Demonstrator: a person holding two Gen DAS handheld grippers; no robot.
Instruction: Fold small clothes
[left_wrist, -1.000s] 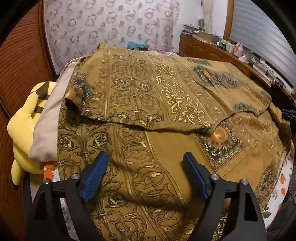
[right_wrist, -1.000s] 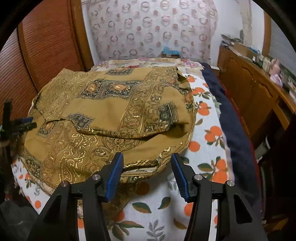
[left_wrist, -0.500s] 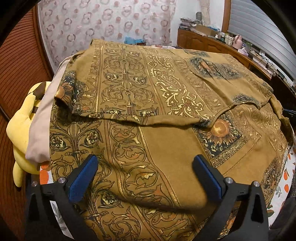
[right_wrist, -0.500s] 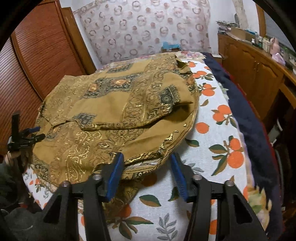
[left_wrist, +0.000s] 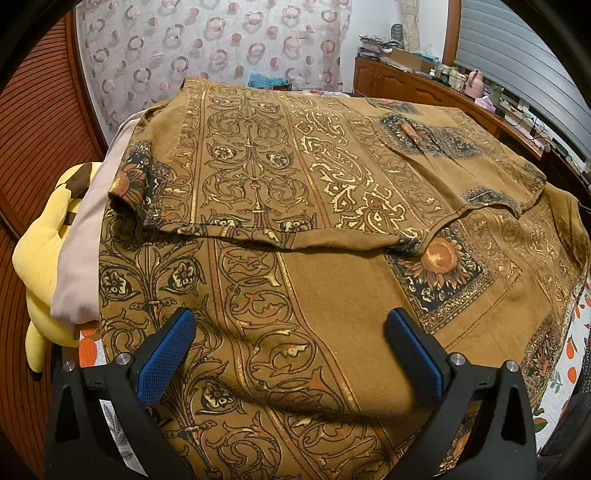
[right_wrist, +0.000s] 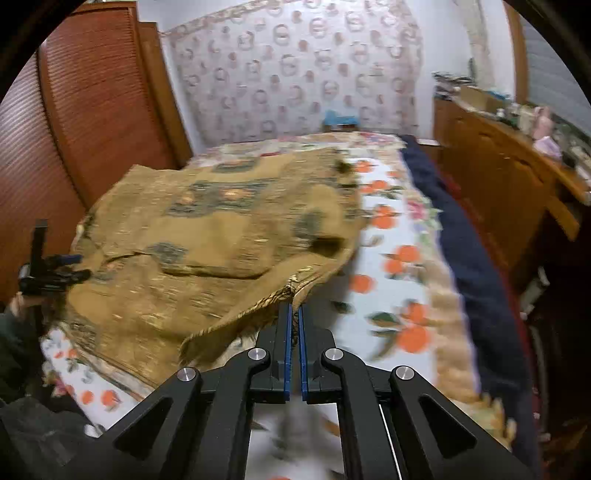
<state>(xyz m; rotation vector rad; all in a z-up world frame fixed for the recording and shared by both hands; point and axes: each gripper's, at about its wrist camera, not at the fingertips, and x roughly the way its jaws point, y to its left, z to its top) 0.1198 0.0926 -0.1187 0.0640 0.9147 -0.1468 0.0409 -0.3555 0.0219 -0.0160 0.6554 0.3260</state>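
Note:
A mustard-brown patterned garment (left_wrist: 295, 229) lies spread on the bed, its far half folded over toward me. My left gripper (left_wrist: 291, 347) is open wide, its blue pads over the garment's near edge, holding nothing. In the right wrist view the same garment (right_wrist: 207, 236) lies left of centre. My right gripper (right_wrist: 294, 314) is shut on the garment's near right hem and lifts that edge off the bedsheet. The left gripper (right_wrist: 55, 269) shows at the far left of that view.
The bed has a white sheet with orange fruit print (right_wrist: 399, 258) and a dark blue blanket (right_wrist: 476, 258) along its right side. A yellow plush toy (left_wrist: 40, 258) and a beige pillow (left_wrist: 85, 236) lie at the left. A wooden cabinet (right_wrist: 498, 177) stands at the right.
My right gripper has closed on the garment's hem and raised it; the view is motion-blurred. My left gripper has moved in lower over the garment and opened wider.

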